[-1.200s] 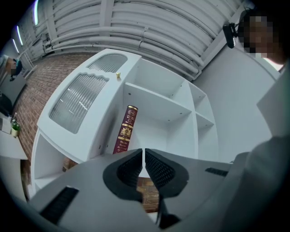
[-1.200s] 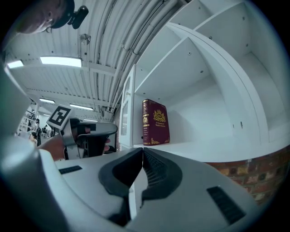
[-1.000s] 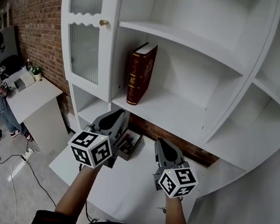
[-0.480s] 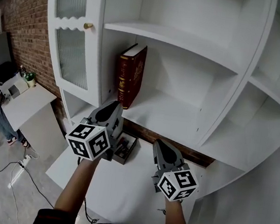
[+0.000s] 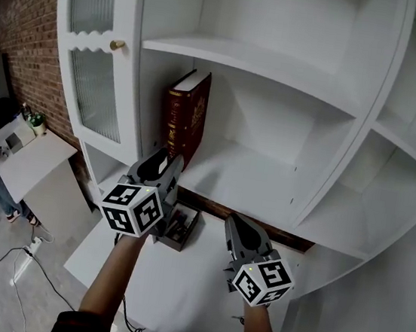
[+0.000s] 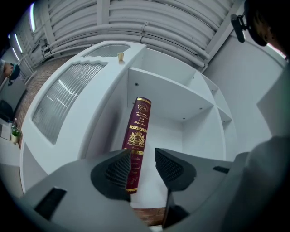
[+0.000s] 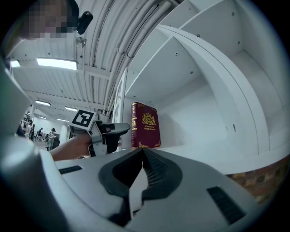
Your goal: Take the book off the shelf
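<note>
**Book upright on the shelf, left tool open before it**

White shelf unit [image 5: 287,27]: curved dividers and open compartments, filling most of the head view. Behind it at left, brick wall [image 5: 21,23]. On the unit's left side, cabinet door [image 5: 87,100] of ribbed glass, shut. Below the compartments, white table [image 5: 178,279].

Dark red book [image 5: 183,120] with gilt lettering: upright on the middle shelf [image 5: 251,182], at the left end of its compartment, close to the side wall, spine toward the front.

Left gripper [image 5: 166,160]: raised to the shelf's front edge, just before the book's lower end and pointing at it. Same left gripper [image 6: 142,152] in its own view: jaws apart, just now opening. Lower spine of the book [image 6: 138,136] seen in the gap, nearer the left pad, pressed by neither pad.

Right gripper [image 5: 236,226]: lower and to the right, over the table, short of the shelf. Same right gripper [image 7: 142,152] in its own view: jaws closed together, nothing held. Beyond them, the book [image 7: 145,124] and the left gripper [image 7: 113,131] in its hand.

Small open box [image 5: 177,226] on the table under the shelf edge, just beside the left gripper's marker cube [image 5: 134,209].

Small brass knob [image 5: 117,45] near the top of the cabinet door.
</note>
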`<state>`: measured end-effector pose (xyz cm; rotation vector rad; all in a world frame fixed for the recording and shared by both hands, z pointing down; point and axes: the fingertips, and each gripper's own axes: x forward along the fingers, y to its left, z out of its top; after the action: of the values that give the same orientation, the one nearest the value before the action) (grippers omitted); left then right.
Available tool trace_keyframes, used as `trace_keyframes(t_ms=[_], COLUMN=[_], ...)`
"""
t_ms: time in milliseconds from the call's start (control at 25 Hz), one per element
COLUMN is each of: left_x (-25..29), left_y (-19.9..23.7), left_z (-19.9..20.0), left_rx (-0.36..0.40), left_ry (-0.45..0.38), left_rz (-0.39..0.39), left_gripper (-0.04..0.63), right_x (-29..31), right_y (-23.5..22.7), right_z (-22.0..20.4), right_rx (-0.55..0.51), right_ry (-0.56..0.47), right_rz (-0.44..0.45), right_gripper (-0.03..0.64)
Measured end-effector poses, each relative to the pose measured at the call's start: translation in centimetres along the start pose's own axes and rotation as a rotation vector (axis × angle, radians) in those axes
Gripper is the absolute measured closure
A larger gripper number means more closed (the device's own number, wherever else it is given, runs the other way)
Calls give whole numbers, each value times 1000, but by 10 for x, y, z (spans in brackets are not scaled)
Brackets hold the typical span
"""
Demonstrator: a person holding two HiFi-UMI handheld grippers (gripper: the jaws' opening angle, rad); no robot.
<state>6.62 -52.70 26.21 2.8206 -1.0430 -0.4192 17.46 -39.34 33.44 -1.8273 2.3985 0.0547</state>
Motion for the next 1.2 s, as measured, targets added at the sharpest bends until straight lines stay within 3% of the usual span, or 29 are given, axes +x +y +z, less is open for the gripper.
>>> trace_keyframes(t_ms=[120,480,800,1200], left_x=[7,22,39,59], left_y=[4,15,15,20], left_z=[1,3,2,0], left_rx=[9,17,85,94], left_ry=[-8,-27,-37,-34], left_rz=[3,6,-3,6], left_gripper=[395,350,329,329], right_x=[3,13,23,28], right_y=[-2,2,-5,-12], right_z=[0,3,-2,-2], right_rx=[1,9,32,57], right_ry=[2,5,9,10], right_rz=[-2,17,26,33], right_gripper=[597,597,597,597])
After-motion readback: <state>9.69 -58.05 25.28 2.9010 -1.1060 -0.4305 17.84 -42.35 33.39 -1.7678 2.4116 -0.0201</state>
